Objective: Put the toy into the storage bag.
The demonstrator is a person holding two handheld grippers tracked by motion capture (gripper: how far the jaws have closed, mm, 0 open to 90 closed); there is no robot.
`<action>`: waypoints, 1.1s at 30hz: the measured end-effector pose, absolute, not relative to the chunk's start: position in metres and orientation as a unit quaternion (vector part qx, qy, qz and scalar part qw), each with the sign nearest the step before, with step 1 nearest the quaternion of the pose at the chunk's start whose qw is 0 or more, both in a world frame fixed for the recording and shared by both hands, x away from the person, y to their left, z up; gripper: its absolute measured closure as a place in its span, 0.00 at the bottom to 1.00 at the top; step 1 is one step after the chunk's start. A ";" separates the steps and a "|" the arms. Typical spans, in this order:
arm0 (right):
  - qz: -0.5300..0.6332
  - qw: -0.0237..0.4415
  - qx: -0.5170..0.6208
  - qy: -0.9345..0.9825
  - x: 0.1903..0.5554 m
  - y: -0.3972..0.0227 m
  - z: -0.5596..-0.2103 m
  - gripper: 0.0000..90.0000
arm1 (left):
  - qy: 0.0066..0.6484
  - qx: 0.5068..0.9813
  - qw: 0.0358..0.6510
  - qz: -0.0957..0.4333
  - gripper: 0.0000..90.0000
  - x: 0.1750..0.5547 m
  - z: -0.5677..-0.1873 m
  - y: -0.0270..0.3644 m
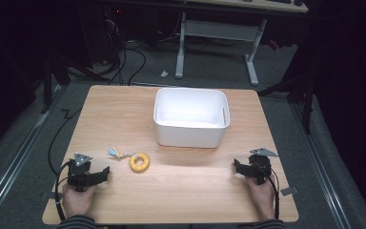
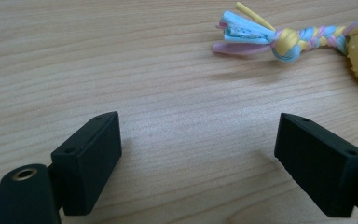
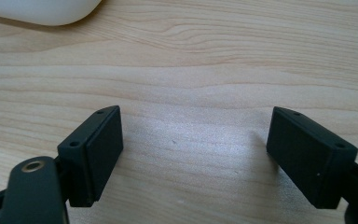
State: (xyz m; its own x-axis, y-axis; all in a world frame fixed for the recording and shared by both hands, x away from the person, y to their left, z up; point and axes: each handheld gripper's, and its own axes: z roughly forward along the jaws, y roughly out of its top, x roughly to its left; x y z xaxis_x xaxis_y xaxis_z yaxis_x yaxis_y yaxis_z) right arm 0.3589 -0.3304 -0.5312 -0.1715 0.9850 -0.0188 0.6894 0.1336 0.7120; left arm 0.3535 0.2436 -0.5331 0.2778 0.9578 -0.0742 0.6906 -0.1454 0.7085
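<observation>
On the light wooden table (image 1: 181, 191), nothing is being held yet. Largest item: white rectangular plastic bin (image 1: 191, 117), sitting toward the far middle of the table, open top, looking empty from the high view; its rounded corner is peeking into the right gripper view at top left. Next: yellow knobbly rubber ring toy with a braided pastel rope tail (image 1: 138, 162), lying flat near the front left, just in front of the bin and well apart from it. Rope tail is pointing left toward the left gripper (image 1: 106, 172), ending in a frayed blue-pink-yellow tassel (image 2: 244, 32).

Left gripper is resting low on the table, jaws standing wide apart with bare wood between them; the toy is sitting ahead and to the right of them in its own view, near but not touching. Right gripper (image 1: 236, 167) is sitting at the front right, jaws also wide, holding nothing, well apart from the toy.

Handling judgement: toy is probably light. Ring is looking like soft, slightly squashy rubber, bumps giving decent grip, so not slippery and not fragile. Rope is limp, so a grab on the tassel is likely leaving the ring dangling and swinging. Better hold: pinching across the ring's band, one jaw going through the hole, or clamping the knot where braid is meeting ring. Left gripper is the nearer one for that.
</observation>
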 end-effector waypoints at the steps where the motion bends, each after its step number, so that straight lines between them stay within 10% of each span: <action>1: 0.290 0.255 0.591 0.708 0.359 -0.330 -0.531 0.21 | 0.568 0.726 0.329 0.204 0.19 0.352 -0.533 0.244; 33: 0.292 0.255 0.585 0.713 0.357 -0.330 -0.531 0.24 | 0.517 0.754 0.341 0.218 0.35 0.322 -0.491 0.214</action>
State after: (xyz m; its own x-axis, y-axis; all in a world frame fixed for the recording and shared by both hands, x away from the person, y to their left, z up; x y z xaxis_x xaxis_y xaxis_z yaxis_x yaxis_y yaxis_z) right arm 0.3574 -0.3304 -0.5310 -0.1860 0.9823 -0.0221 0.6841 0.1456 0.7147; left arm 0.3220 0.2138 -0.4906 0.3697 0.9288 -0.0244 0.6323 -0.2323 0.7391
